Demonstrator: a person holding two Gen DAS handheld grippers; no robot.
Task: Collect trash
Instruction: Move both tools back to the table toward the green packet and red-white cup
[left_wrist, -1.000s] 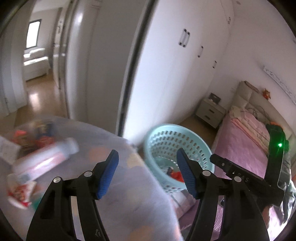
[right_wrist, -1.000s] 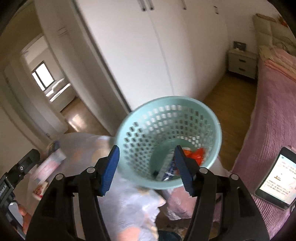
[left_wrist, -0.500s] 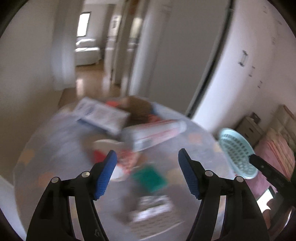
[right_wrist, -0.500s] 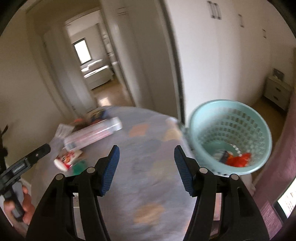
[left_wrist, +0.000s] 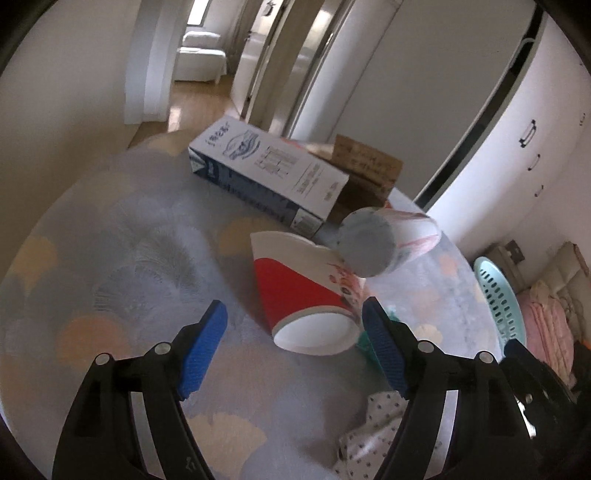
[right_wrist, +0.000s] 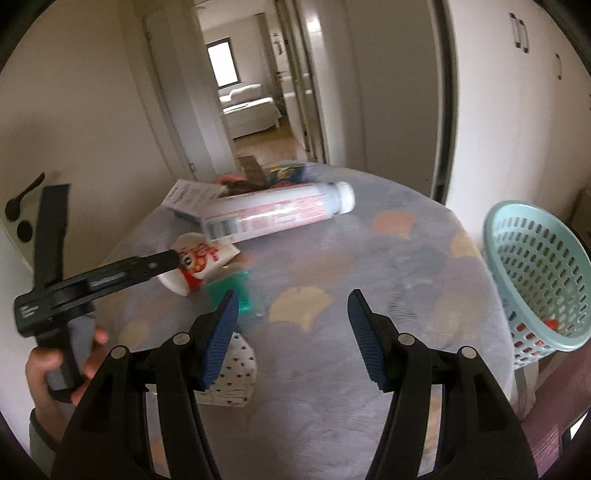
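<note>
A red and white paper cup (left_wrist: 308, 293) lies on its side on the round table (left_wrist: 122, 266), just ahead of my open left gripper (left_wrist: 293, 350). It also shows in the right wrist view (right_wrist: 197, 264). A long white bottle (right_wrist: 277, 212) lies behind it, next to a white and blue carton (left_wrist: 267, 175). A green wrapper (right_wrist: 232, 291) and a dotted white packet (right_wrist: 236, 369) lie near my open, empty right gripper (right_wrist: 291, 336). The mint basket (right_wrist: 541, 280) stands off the table's right edge with red trash inside.
A brown cardboard piece (left_wrist: 365, 170) sits behind the carton. White wardrobe doors (left_wrist: 535, 122) stand at the right. A doorway (right_wrist: 251, 96) opens to a hallway behind the table. A pink bed (left_wrist: 550, 325) lies past the basket.
Both grippers have swung from the basket to the table. The left gripper has moved close to the paper cup. The right gripper has dropped lower over the tabletop.
</note>
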